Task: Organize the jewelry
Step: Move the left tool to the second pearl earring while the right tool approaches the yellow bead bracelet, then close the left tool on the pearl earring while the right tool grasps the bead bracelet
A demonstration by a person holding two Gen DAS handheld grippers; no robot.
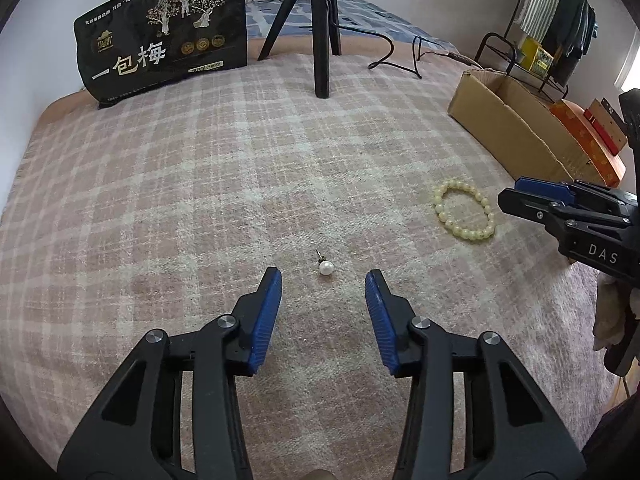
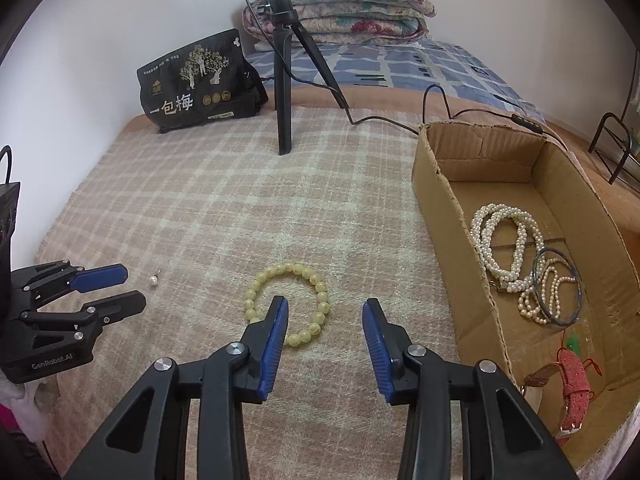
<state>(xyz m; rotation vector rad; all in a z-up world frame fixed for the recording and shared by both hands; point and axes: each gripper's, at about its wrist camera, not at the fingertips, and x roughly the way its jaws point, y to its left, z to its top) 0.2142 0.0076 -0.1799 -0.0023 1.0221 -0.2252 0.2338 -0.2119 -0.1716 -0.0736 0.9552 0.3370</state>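
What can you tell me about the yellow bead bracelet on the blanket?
The yellow bead bracelet is a closed ring of round, pale yellow, glossy beads with small dark markings. It lies flat on the pink checked blanket, left of the cardboard box and apart from it. The right gripper is open over it, one finger hiding part of the ring; contact is unclear.

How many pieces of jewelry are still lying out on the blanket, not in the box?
2: a pearl earring ahead of the left gripper, and a yellow bead bracelet by the right gripper.
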